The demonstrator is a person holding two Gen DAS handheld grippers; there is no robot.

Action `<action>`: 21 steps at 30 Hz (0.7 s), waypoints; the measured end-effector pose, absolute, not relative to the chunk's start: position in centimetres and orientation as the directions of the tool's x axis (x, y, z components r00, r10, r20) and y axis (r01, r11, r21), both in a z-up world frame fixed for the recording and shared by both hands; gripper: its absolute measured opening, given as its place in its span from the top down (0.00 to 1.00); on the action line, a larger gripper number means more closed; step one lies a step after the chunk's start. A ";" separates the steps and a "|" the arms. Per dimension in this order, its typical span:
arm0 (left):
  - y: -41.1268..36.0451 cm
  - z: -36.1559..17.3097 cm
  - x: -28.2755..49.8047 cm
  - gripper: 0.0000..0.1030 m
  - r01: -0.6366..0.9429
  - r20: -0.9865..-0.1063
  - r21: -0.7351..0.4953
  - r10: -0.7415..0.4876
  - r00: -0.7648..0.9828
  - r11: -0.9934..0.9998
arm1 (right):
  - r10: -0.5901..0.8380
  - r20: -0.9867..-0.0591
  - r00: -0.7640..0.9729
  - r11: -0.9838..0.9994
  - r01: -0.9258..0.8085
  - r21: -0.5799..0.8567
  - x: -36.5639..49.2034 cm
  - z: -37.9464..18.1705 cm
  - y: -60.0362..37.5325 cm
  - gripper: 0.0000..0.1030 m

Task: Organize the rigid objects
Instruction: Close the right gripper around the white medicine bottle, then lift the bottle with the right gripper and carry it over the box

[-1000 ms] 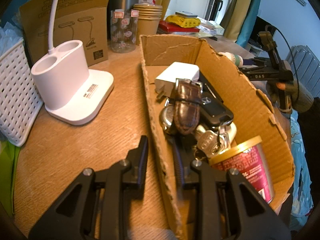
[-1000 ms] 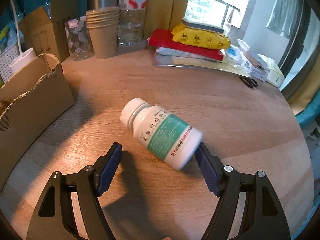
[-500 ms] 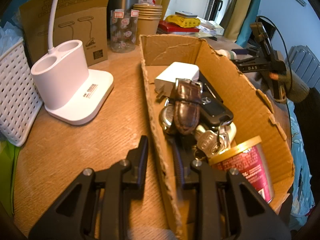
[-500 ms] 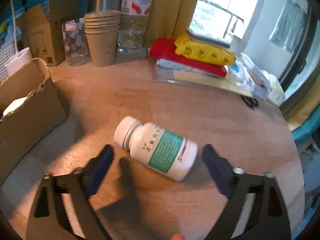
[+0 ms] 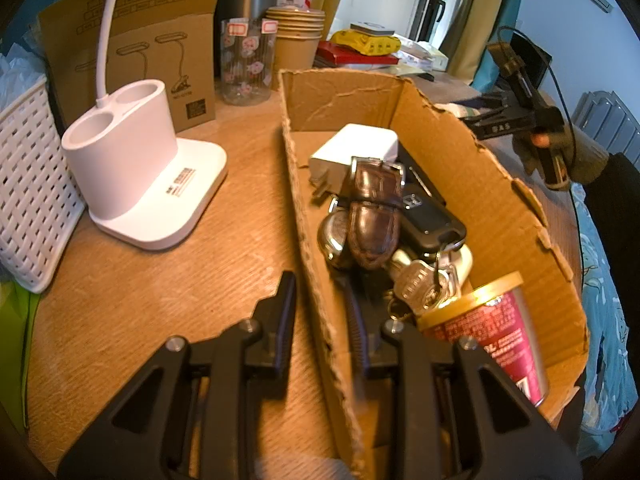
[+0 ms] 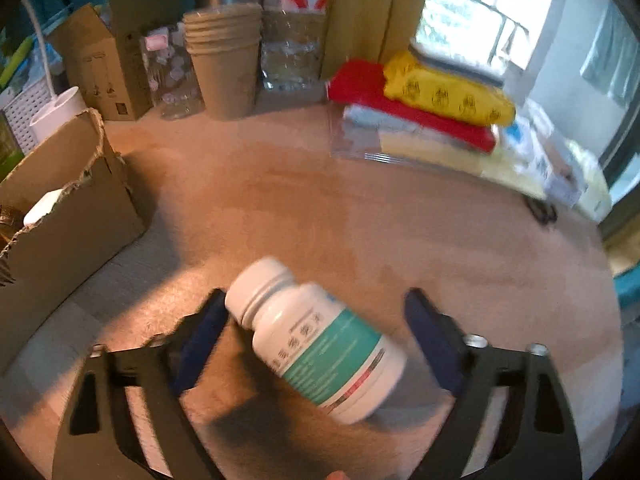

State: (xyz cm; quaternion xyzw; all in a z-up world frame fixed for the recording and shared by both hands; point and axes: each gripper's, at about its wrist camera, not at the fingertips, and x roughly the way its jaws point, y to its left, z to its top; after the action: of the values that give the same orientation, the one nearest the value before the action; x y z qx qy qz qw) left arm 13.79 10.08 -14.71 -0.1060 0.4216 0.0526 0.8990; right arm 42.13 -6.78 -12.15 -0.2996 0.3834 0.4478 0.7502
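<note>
A white pill bottle (image 6: 316, 340) with a green label lies on its side on the wooden table between the fingers of my right gripper (image 6: 316, 344). The jaws stand wide and do not clamp it; the left finger is near its cap. My left gripper (image 5: 320, 320) is shut on the left wall of the cardboard box (image 5: 304, 216). The box holds a white charger (image 5: 356, 148), a brown leather watch strap (image 5: 372, 216), a car key fob (image 5: 428, 220), keys (image 5: 420, 288) and a red can (image 5: 492, 332).
A white lamp base (image 5: 136, 168) and a white basket (image 5: 24, 184) stand left of the box. Paper cups (image 6: 224, 60), a glass jar, a water bottle and a steel flask line the back. Red and yellow packets (image 6: 432, 96) lie at the back right.
My right gripper has moved forward over the pill bottle, so the bottle now lies between its fingers. The left gripper and the box have not moved.
</note>
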 end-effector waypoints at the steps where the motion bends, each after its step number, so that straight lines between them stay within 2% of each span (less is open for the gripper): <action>1: 10.1 -14.7 13.8 0.74 -0.184 -0.769 -0.146 0.005 0.639 0.972 | 0.438 -0.842 0.315 0.431 -0.896 -0.112 41.9 -12.2 -6.9 0.19; 15: 10.1 -14.7 13.8 0.74 -0.184 -0.769 -0.146 0.005 0.639 0.972 | 0.387 -0.843 0.373 0.506 -0.850 -0.145 38.3 -11.8 -8.1 0.20; 21: 10.1 -14.7 13.8 0.74 -0.184 -0.769 -0.147 0.005 0.639 0.972 | 0.426 -0.821 0.380 0.522 -0.845 -0.120 36.9 -10.4 -8.7 0.20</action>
State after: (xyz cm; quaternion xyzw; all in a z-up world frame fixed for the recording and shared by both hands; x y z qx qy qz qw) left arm 13.80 10.12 -14.71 -0.1061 0.4215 0.0524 0.8991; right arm 36.86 -8.65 -10.36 -0.2738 0.3820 0.4051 0.7842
